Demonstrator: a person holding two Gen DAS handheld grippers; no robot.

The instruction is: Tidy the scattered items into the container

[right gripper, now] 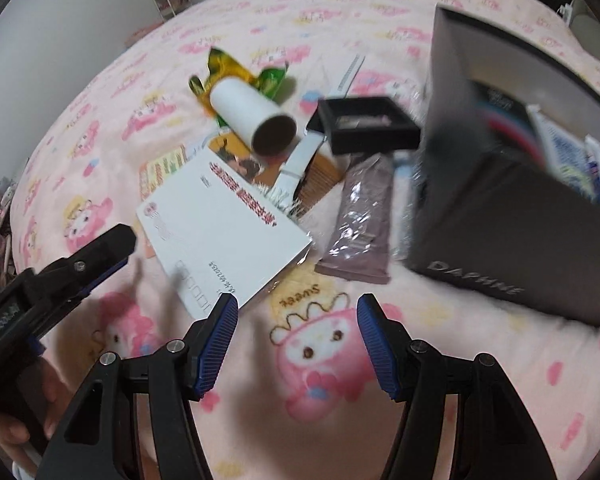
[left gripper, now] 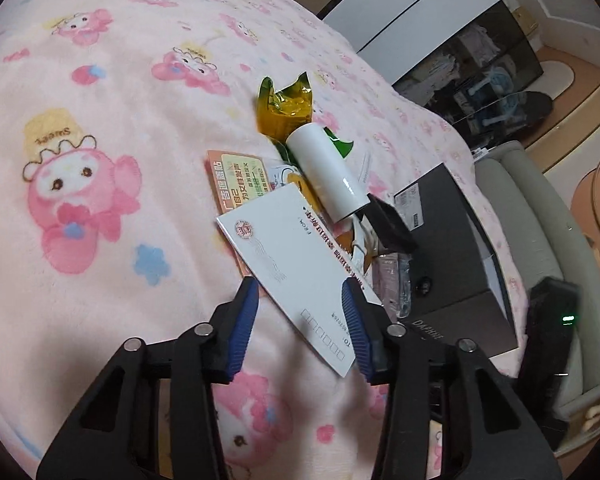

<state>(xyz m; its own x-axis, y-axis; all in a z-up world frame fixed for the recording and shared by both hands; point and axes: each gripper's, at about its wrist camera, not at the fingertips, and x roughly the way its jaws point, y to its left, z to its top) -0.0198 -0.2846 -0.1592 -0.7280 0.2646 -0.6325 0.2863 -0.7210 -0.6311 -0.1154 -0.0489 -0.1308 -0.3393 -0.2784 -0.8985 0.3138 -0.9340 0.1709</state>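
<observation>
A pile of items lies on a pink blanket. A white envelope (left gripper: 296, 264) (right gripper: 220, 224) lies on top, with a white paper roll (left gripper: 328, 168) (right gripper: 256, 120), a gold-green wrapper (left gripper: 288, 108) (right gripper: 228, 68), an orange card (left gripper: 236, 176), a small black tray (right gripper: 364, 124) and a purple packet (right gripper: 360, 216) around it. The dark grey DAPHNE box (right gripper: 512, 224) (left gripper: 456, 264) stands at the right, with items inside. My left gripper (left gripper: 300, 324) is open, its jaws on either side of the envelope's near corner. My right gripper (right gripper: 298, 340) is open and empty over bare blanket.
The left gripper's body (right gripper: 60, 272) shows at the left of the right wrist view. The bed edge, a grey cushioned seat (left gripper: 540, 240) and a dark glass cabinet (left gripper: 480, 68) lie to the right. A white comb-like strip (right gripper: 350, 70) lies behind the pile.
</observation>
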